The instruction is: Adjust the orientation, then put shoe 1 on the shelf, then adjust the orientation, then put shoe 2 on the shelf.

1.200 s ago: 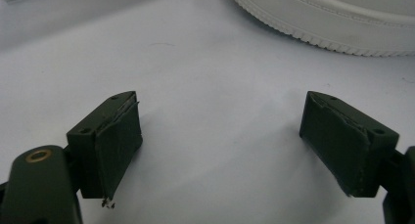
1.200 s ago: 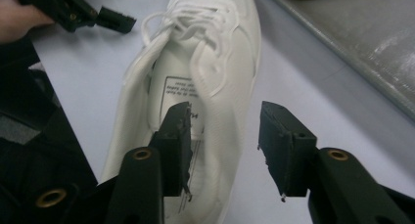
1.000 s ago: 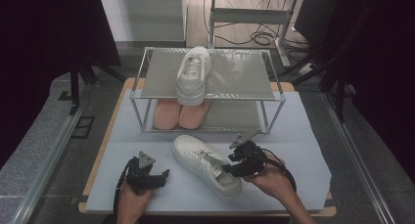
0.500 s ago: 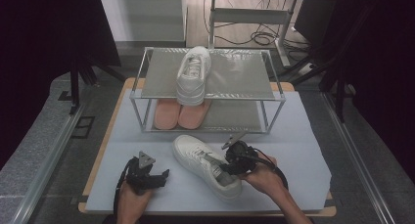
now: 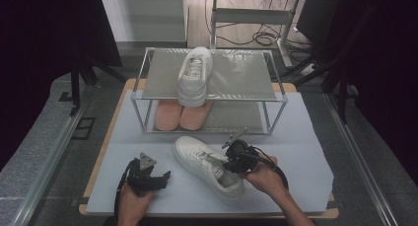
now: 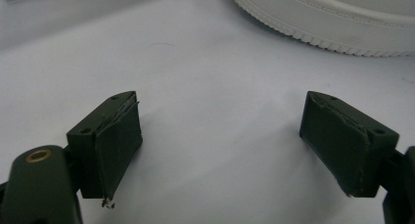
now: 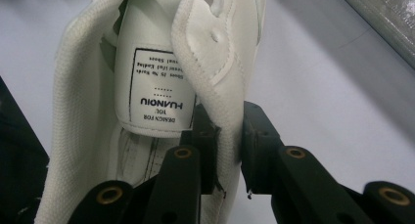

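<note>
A white leather lace-up sneaker (image 5: 208, 164) lies upright on the tabletop, near its front edge. Its toe points toward the far-left corner.

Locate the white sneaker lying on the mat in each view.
High view: white sneaker at lower centre, before the rack.
Left gripper view: its sole edge along the top right.
Right gripper view: its collar between the jaws of the right hand-held gripper.
Shared landmark: pale mat.

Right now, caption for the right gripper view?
Right claw clamps the white sneaker's collar wall on the white tabletop.
</note>
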Demonstrator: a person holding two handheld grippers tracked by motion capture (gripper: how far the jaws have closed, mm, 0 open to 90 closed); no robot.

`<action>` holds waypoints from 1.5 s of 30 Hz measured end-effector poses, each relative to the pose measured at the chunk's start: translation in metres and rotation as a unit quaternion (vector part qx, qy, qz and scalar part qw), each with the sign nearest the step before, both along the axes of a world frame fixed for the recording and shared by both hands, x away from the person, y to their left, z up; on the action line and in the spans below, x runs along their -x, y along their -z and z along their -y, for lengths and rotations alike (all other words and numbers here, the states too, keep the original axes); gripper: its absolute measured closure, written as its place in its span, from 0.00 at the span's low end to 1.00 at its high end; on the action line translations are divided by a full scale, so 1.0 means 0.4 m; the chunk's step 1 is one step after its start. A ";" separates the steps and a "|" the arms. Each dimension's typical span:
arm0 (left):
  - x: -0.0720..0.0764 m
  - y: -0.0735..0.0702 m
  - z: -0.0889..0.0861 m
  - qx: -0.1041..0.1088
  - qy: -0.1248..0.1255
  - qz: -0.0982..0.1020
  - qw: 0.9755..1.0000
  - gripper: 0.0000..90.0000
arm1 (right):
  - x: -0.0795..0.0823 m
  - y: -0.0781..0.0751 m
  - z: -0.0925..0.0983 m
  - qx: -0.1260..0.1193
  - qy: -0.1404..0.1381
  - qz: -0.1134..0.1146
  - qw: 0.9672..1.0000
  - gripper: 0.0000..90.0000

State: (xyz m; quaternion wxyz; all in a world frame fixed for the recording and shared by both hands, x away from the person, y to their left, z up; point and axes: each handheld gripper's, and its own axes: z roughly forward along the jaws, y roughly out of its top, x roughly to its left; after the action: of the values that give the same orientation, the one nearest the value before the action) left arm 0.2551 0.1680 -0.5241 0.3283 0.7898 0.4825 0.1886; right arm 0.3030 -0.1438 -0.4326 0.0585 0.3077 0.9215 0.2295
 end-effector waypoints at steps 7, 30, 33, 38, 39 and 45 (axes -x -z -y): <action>0.000 0.000 0.000 0.000 0.000 0.000 1.000 0.17 | -0.008 -0.005 0.011 -0.023 0.014 -0.013 1.000 0.90; 0.000 0.000 0.000 0.001 0.000 -0.001 1.000 0.17 | -0.015 -0.064 0.113 -0.139 0.059 -0.099 0.984 0.92; 0.000 0.000 0.000 0.001 0.000 -0.001 1.000 0.17 | -0.011 -0.077 0.127 -0.155 0.061 -0.106 0.980 0.92; 0.000 0.000 0.000 0.000 0.000 -0.001 1.000 0.17 | -0.004 -0.100 0.152 -0.174 0.066 -0.111 0.976 0.92; 0.000 0.000 0.000 0.000 0.000 -0.001 1.000 0.17 | -0.002 -0.106 0.157 -0.178 0.068 -0.109 0.976 0.92; 0.000 -0.001 0.000 -0.001 0.001 -0.001 1.000 0.17 | 0.006 -0.136 0.191 -0.199 0.081 -0.113 0.970 0.92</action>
State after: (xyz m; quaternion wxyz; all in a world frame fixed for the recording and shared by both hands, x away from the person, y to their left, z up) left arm 0.2552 0.1682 -0.5239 0.3272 0.7907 0.4823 0.1875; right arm 0.3007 -0.2201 -0.3782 -0.0904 0.4110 0.8297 0.3667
